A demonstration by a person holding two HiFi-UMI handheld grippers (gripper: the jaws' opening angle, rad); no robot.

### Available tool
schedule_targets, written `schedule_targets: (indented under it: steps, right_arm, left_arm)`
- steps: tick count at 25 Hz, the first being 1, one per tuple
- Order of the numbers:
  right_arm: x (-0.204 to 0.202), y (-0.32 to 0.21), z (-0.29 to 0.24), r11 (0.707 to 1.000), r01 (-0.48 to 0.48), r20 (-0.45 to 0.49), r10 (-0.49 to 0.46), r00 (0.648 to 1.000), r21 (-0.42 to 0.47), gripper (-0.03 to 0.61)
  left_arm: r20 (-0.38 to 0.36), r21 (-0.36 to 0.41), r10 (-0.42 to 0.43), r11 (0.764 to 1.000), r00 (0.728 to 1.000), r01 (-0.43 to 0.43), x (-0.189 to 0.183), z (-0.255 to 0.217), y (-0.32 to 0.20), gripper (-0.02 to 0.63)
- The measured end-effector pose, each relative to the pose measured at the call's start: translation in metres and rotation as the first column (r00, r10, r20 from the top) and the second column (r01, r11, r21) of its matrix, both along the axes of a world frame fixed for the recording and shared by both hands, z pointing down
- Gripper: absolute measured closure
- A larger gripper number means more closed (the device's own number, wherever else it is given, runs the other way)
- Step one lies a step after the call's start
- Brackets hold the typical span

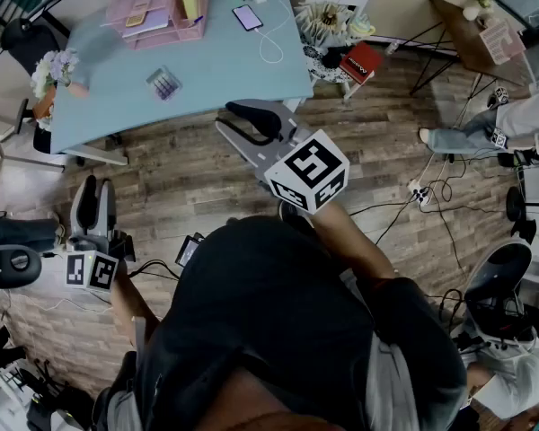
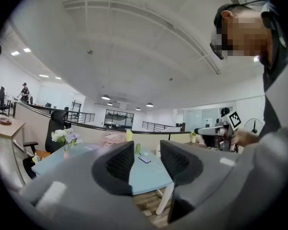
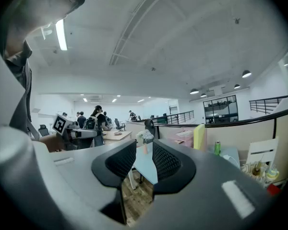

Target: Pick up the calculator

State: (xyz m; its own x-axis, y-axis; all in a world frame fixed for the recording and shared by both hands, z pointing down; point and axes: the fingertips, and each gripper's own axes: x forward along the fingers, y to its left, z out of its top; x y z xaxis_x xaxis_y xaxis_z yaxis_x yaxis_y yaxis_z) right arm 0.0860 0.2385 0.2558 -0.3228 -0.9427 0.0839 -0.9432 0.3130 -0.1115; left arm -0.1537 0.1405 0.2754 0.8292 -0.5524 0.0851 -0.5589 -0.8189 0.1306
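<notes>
Both pairs of jaws stand apart with nothing between them. The right gripper (image 1: pixel 251 131) reaches the near edge of the blue table (image 1: pixel 225 65), and the left gripper (image 1: pixel 96 200) points toward that table from over the wooden floor (image 1: pixel 189 196). The calculator (image 1: pixel 163 83) lies flat on the table's left half, well apart from both grippers.

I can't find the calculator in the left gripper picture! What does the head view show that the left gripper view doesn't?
Only the head view shows the calculator, lying on the blue table, and a red book off to the side of it. Only the left gripper view shows the ceiling lights and a railing far behind. Both show the blue table, the phone, the flowers and the right gripper.
</notes>
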Motion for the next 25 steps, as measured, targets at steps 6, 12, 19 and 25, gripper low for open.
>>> schedule_targets:
  steps: [6,12,19,25]
  right_arm:
    - [-0.004,-0.002,0.008,0.998,-0.052,-0.015,0.052,0.999,-0.017,0.482]
    - [-0.023,-0.011,0.009,0.996,-0.076,-0.022,0.076,0.997,-0.035,0.48]
    - [-0.018,-0.034,0.012,0.998,-0.035,0.006,0.035,0.999,-0.052,0.48]
    - [0.002,-0.058,0.018,0.998,0.039,0.046,-0.037,0.998,-0.055,0.48]
  left_arm:
    - [-0.016,0.015,0.069,0.997,0.997,-0.069,0.007,0.004,-0.016,0.393]
    - [-0.058,0.011,0.086,0.996,0.995,-0.086,-0.01,0.009,-0.031,0.393]
    - [-0.058,-0.024,0.023,0.999,0.998,-0.024,-0.018,0.023,-0.039,0.393]
    - [-0.037,-0.002,-0.063,0.998,0.997,0.063,-0.007,0.015,-0.04,0.393]
